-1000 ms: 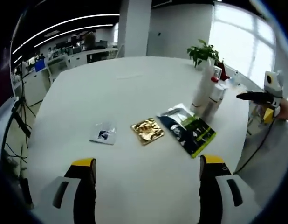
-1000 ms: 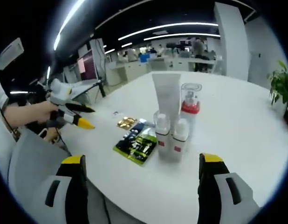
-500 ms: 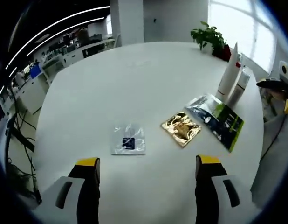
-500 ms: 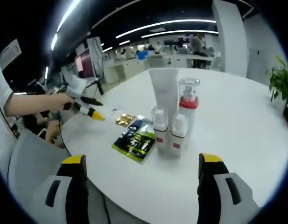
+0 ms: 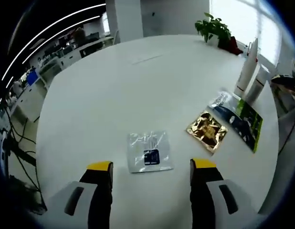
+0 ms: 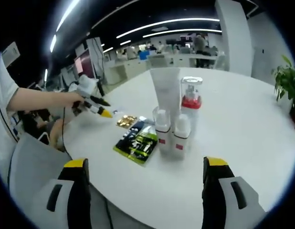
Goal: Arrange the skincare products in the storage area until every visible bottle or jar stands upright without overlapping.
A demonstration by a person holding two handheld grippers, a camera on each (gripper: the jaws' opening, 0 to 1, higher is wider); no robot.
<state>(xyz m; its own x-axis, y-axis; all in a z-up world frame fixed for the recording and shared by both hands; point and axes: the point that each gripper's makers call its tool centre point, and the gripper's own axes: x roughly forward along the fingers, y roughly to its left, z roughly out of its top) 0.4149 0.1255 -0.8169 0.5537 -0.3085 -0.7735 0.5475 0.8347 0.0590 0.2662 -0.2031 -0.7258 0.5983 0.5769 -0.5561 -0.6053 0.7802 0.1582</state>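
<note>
On the round white table [image 5: 114, 86], a clear sachet [image 5: 148, 151] with a blue square lies flat just ahead of my open left gripper [image 5: 151, 167]. To its right lie a gold sachet [image 5: 207, 131] and a dark-and-green pouch [image 5: 238, 119]. In the right gripper view, a white tube [image 6: 166, 93], a pump bottle [image 6: 190, 102] with a red collar and two small white bottles [image 6: 162, 131] [image 6: 181, 136] stand upright together. The pouch [image 6: 136, 142] lies against them and the gold sachet [image 6: 126, 120] lies behind it. My right gripper [image 6: 146, 164] is open and empty at the table's near edge. A hand holds the left gripper [image 6: 103, 110] low over the far side.
A potted plant [image 5: 214, 31] stands at the table's far edge, also on the right in the right gripper view as the plant [image 6: 286, 81]. A grey chair [image 6: 28, 176] sits beside the table. Desks and people fill the office behind.
The left gripper has moved in over the table toward the clear sachet, which now lies just ahead of its jaws. The right gripper has barely moved.
</note>
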